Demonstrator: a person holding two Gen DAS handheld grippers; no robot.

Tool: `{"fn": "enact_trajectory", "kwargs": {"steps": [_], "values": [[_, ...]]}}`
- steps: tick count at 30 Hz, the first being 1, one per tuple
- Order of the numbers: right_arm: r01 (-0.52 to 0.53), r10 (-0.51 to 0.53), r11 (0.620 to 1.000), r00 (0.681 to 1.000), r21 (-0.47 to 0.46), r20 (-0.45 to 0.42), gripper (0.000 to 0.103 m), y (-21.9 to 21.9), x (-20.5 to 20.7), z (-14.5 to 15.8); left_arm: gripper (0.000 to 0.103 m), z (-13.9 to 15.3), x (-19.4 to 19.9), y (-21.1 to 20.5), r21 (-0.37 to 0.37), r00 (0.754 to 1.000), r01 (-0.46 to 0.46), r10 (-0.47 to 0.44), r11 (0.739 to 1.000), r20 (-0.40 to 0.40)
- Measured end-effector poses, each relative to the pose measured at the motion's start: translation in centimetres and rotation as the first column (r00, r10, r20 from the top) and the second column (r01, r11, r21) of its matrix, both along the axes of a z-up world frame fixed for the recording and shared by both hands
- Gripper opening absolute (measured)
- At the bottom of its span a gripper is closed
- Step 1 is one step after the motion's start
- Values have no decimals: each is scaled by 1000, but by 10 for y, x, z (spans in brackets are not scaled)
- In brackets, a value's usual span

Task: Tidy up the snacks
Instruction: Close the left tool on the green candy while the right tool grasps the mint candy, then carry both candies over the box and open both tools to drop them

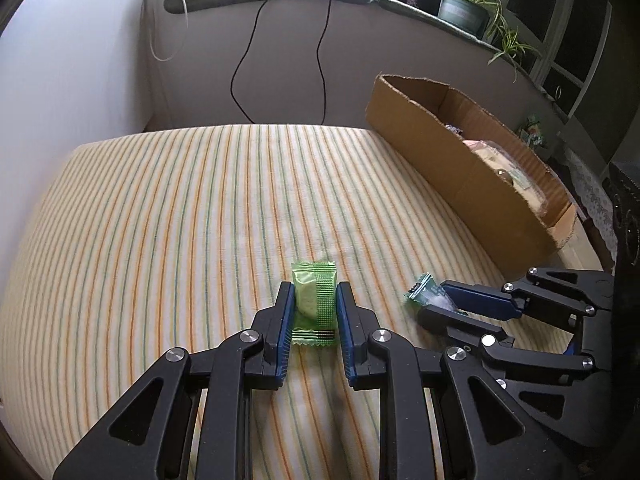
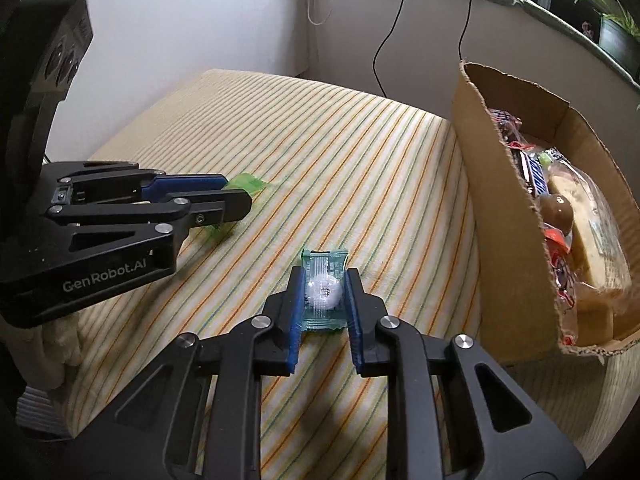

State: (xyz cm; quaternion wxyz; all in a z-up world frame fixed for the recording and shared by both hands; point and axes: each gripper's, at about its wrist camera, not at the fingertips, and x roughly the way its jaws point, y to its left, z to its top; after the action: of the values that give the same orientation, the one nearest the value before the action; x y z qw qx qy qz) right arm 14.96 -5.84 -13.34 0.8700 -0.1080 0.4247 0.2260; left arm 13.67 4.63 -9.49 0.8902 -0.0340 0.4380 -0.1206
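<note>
My left gripper is shut on a light green snack packet just above the striped table; it also shows in the right wrist view with the packet's green edge poking out. My right gripper is shut on a teal packet with a white round sweet; in the left wrist view the right gripper holds that teal packet to the right of the left one. A cardboard box with several snacks stands to the right.
The striped tablecloth covers the table. The cardboard box sits along the table's right edge. A wall, black cables and a sill with potted plants lie behind.
</note>
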Motion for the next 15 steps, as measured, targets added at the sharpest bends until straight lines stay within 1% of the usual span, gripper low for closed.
{"fn": "enact_trajectory", "kwargs": {"steps": [6, 10, 15], "values": [[5, -6, 999, 1000, 43, 18, 20, -17, -8, 16, 19, 12, -2, -8, -9, 1000, 6, -5, 1000, 25], [5, -8, 997, 999, 79, 32, 20, -34, -20, 29, 19, 23, -4, -17, -22, 999, 13, -12, 1000, 50], [5, -14, 992, 997, 125, 70, 20, -59, -33, 54, 19, 38, -6, -37, -22, 996, 37, -35, 999, 88]]}}
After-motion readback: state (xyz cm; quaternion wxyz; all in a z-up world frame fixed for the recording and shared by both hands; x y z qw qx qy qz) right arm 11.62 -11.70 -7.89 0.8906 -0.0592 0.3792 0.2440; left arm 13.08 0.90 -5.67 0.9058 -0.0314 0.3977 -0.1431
